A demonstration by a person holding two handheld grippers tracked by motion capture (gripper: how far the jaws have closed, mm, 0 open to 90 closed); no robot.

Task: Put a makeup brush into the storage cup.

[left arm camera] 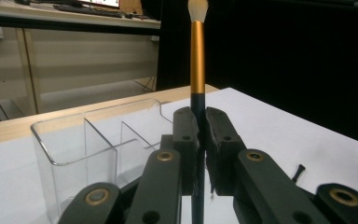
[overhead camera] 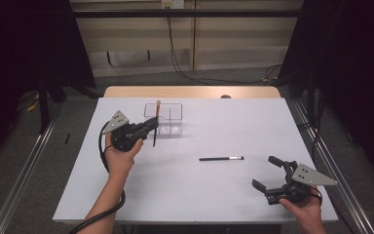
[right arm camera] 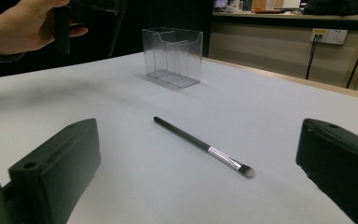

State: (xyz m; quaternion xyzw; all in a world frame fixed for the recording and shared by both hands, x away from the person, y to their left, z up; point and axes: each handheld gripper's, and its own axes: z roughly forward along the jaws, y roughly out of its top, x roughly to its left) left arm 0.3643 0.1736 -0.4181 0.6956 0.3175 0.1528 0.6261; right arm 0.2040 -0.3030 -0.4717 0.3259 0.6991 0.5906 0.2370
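- No readable writing on anything.
- Left tool (overhead camera: pixel 152 123) — jaws pinching the gold-banded brush (left arm camera: pixel 197 60) upright, just in front of the clear organizer (overhead camera: pixel 168 117); its lower end is cut off in the left gripper view.
- Right tool (overhead camera: pixel 268 171) — jaws spread wide, nothing between them, well apart from the organizer.
- Silver-ferruled brush (right arm camera: pixel 200 145) lies flat on the white worktop (overhead camera: pixel 199 195) between organizer and right tool; bristles perhaps angled.

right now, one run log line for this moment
left gripper: shut on gold brush, upright, near organizer | right gripper: open, empty | black brush: flat on table
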